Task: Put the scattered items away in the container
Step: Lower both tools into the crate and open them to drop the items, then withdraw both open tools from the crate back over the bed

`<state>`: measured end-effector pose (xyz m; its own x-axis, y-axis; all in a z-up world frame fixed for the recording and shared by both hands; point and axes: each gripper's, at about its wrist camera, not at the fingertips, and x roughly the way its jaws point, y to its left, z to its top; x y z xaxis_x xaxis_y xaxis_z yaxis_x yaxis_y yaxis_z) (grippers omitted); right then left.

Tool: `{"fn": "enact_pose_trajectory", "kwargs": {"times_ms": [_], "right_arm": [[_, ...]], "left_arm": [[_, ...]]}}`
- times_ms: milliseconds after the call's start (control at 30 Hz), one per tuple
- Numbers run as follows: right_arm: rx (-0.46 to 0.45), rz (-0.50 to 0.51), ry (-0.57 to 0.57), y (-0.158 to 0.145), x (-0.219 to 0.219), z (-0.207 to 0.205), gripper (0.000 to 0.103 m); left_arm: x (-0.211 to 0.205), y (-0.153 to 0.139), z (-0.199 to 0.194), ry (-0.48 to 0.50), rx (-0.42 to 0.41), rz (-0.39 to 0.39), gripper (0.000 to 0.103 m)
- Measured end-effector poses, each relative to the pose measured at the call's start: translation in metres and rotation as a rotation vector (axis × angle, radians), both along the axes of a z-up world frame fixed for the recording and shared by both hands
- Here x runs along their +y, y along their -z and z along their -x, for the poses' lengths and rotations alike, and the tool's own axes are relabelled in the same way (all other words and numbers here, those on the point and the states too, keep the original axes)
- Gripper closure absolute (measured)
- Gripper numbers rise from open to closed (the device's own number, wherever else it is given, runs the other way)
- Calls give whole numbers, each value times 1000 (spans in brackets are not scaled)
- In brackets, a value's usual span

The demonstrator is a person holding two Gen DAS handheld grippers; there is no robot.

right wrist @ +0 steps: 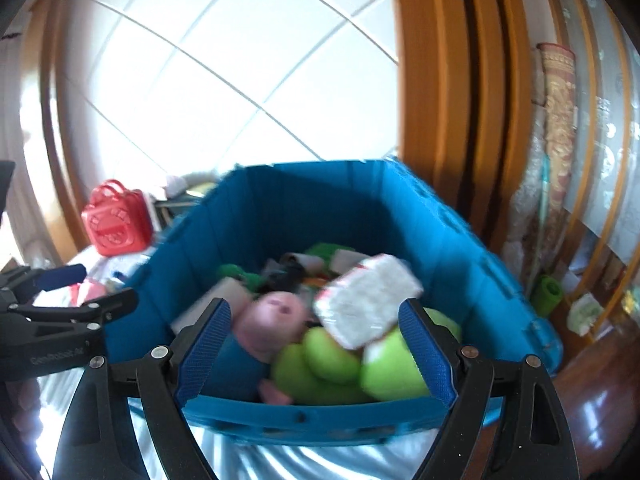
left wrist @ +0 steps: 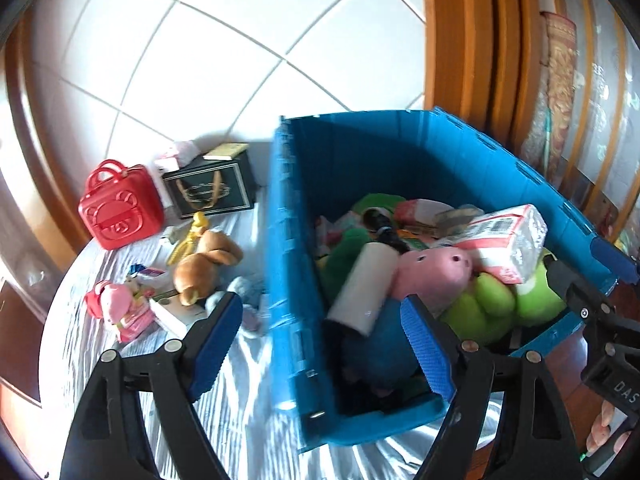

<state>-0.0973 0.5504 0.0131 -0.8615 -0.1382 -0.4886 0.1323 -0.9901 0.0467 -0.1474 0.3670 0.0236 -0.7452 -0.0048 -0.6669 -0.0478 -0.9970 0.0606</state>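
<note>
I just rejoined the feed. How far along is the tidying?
Partly done. The blue bin already holds a pink plush, green plush, a white roll and a tissue pack. Both tools, left and right, are open and empty. Left outside: brown bear, red bag, black gift bag and small pink items.

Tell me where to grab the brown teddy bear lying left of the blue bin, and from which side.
Go for the brown teddy bear at its torso, coming down from above with the open left gripper. It lies flat on the sheet, so the soft middle is its fullest exposed part; the limbs look thinner. A yellow toy and white box crowd its ends, so probably close across the body.
</note>
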Motion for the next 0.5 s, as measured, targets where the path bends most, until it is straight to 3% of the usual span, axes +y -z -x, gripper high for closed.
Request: {"fn": "enact_pose_trajectory", "kwargs": {"times_ms": [67, 267, 500], "right_arm": [[11, 7, -35, -2, -20, -4, 16], [25, -10, -119, -7, -96, -10, 16], [58, 3, -127, -9, -202, -29, 16]], "left_arm": [[-19, -1, -8, -25, 13, -13, 15], [-86, -5, -30, -69, 51, -47, 15], [-201, -3, -55, -104, 89, -60, 15]]}}
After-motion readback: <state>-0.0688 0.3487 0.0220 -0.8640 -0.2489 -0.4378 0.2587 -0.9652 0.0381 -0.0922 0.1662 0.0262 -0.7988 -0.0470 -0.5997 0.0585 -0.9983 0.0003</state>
